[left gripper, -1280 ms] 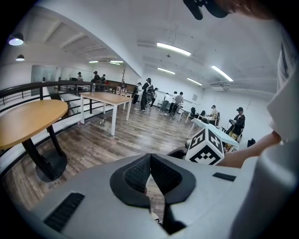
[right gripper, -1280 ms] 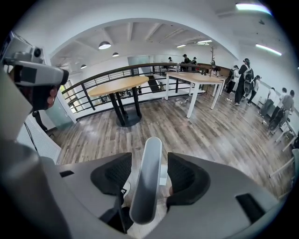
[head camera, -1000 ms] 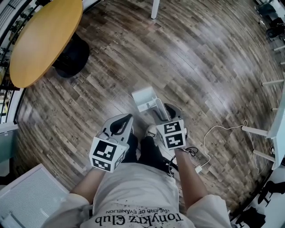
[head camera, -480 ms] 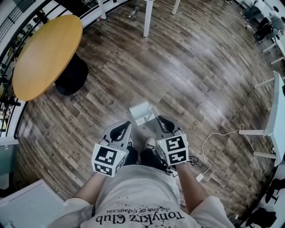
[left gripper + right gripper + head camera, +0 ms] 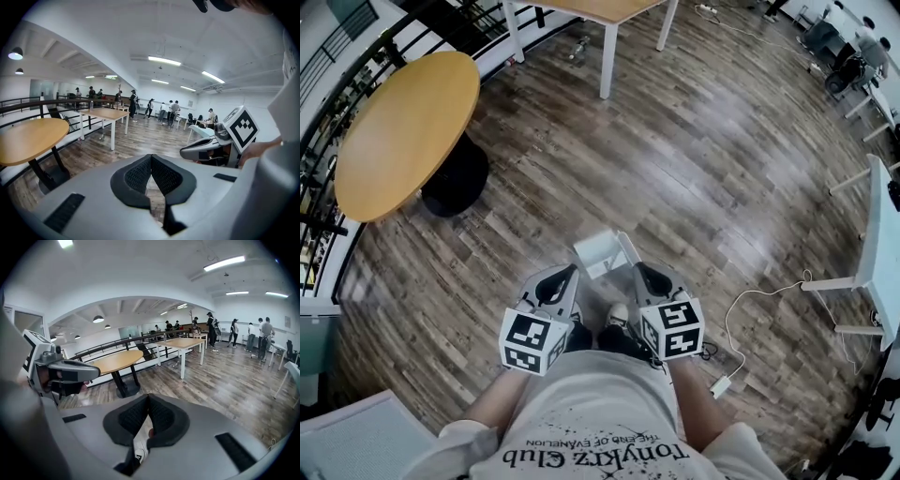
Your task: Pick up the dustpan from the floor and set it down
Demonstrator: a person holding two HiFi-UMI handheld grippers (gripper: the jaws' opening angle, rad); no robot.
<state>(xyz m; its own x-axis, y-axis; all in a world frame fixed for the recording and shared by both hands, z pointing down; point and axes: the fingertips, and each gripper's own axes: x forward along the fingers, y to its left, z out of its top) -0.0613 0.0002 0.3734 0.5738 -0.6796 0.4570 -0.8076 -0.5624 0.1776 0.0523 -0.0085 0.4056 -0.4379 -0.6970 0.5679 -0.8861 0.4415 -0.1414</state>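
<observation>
The white dustpan (image 5: 598,251) lies on the wood floor just ahead of my feet, its handle (image 5: 628,249) slanting toward the right gripper. In the head view my right gripper (image 5: 643,271) hovers near the handle's end; I cannot tell any contact there. The right gripper view shows its jaws (image 5: 149,398) shut tip to tip with nothing pinched; something white shows low through the gap behind the tips. My left gripper (image 5: 568,273) is beside the pan on the left, also shut (image 5: 151,157) and empty.
A round yellow table (image 5: 403,131) on a black base (image 5: 455,178) stands at the left. A white table leg (image 5: 607,61) is farther ahead. A white cable (image 5: 750,295) with a plug trails at the right beside a white desk (image 5: 883,234). People stand far off.
Both grippers have come up from the floor as the head view rose. The dustpan stays on the floor and looks smaller. The right gripper's jaws have closed.
</observation>
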